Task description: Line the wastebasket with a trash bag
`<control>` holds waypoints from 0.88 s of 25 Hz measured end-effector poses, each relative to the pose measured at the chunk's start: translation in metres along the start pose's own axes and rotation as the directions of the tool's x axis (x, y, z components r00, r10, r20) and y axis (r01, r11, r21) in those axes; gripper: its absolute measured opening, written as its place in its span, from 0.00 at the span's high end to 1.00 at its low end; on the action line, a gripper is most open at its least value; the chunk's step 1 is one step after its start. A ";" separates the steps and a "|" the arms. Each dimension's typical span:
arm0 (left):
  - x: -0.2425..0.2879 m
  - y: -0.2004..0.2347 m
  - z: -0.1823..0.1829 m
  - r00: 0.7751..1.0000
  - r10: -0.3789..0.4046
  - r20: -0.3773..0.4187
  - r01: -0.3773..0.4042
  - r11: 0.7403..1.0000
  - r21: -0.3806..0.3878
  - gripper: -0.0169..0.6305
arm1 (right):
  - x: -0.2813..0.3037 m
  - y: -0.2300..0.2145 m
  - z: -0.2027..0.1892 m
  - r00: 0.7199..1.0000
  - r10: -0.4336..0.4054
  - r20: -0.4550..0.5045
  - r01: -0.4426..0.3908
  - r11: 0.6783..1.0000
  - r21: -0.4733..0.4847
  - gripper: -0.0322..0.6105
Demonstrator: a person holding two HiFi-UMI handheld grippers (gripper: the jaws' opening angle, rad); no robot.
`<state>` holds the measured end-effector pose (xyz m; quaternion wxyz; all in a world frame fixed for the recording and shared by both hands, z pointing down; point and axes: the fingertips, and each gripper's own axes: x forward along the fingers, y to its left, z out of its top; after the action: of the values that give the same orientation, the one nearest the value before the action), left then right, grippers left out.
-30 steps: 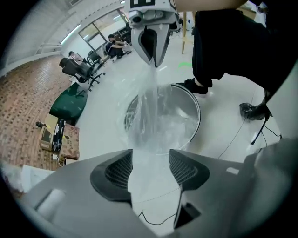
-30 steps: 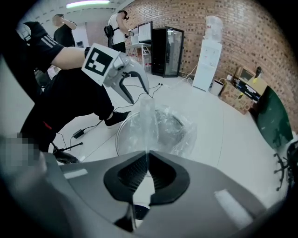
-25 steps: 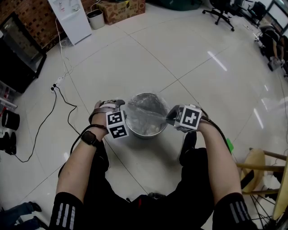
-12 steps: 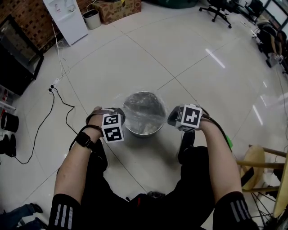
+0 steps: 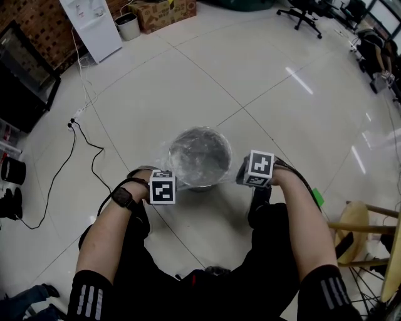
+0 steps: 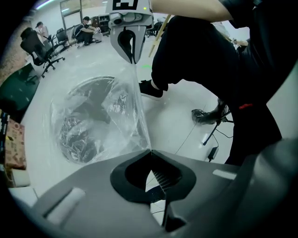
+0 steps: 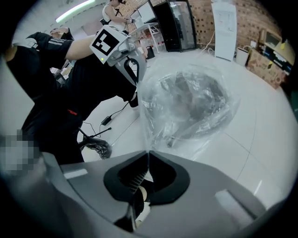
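1. Underfoot, the pale tiled floor (image 5: 156, 81) fills the head view; a white cabinet (image 5: 94, 25) and a cardboard box (image 5: 166, 12) stand at its far edge; an office chair (image 5: 307, 15) is further right.
2. The person stands mid-floor in black trousers (image 5: 207, 276); both bare forearms reach forward and down; a dark watch (image 5: 122, 195) sits on the left wrist.
3. A wooden stool (image 5: 360, 238) stands just beside the person's right leg.
4. The basket (image 5: 207, 183), round and metal, stands upright on the floor just ahead of the feet, between the two grippers.
5. The bag (image 5: 164, 153), clear film, lies across the basket's mouth and sags inside, crumpled; on the left its film spills outside the rim.
6. The left gripper (image 6: 150, 151) points steeply down at the basket's near left; its jaws are together, pinching the bag's edge; film fans out from the tips toward the basket.
7. The right gripper (image 7: 148, 152) points steeply down at the basket's near right; its jaws are likewise together on the bag's edge; a taut fold of film runs from one gripper's tips to the other's.
8. A black cable (image 5: 88, 141) snakes over the floor well left of the basket.
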<state>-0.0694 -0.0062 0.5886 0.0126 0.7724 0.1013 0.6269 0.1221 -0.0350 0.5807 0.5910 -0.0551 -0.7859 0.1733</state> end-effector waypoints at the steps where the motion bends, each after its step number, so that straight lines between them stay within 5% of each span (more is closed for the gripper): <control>1: 0.002 0.000 0.000 1.000 -0.004 0.003 0.004 1.000 -0.005 0.99 | 0.004 0.001 -0.002 1.000 0.012 -0.005 -0.012 1.000 0.007 0.94; 10: 0.027 -0.007 -0.008 1.000 -0.008 0.000 0.008 0.998 -0.054 0.98 | 0.038 0.001 -0.010 0.996 0.093 0.003 -0.093 0.990 0.108 0.94; 16: 0.051 0.019 -0.027 0.991 0.111 -0.074 -0.118 0.987 -0.112 0.98 | 0.060 -0.023 -0.009 1.000 -0.015 -0.015 0.017 0.990 0.139 0.94; 22: 0.074 0.020 -0.035 0.984 0.116 -0.138 -0.134 0.982 -0.133 0.94 | 0.074 -0.026 -0.003 0.997 -0.055 -0.049 0.060 0.994 0.092 0.94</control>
<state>-0.0867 -0.0169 0.6707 0.0213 0.7320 0.0082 0.6810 0.1060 -0.0372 0.6577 0.6159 -0.0088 -0.7642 0.1914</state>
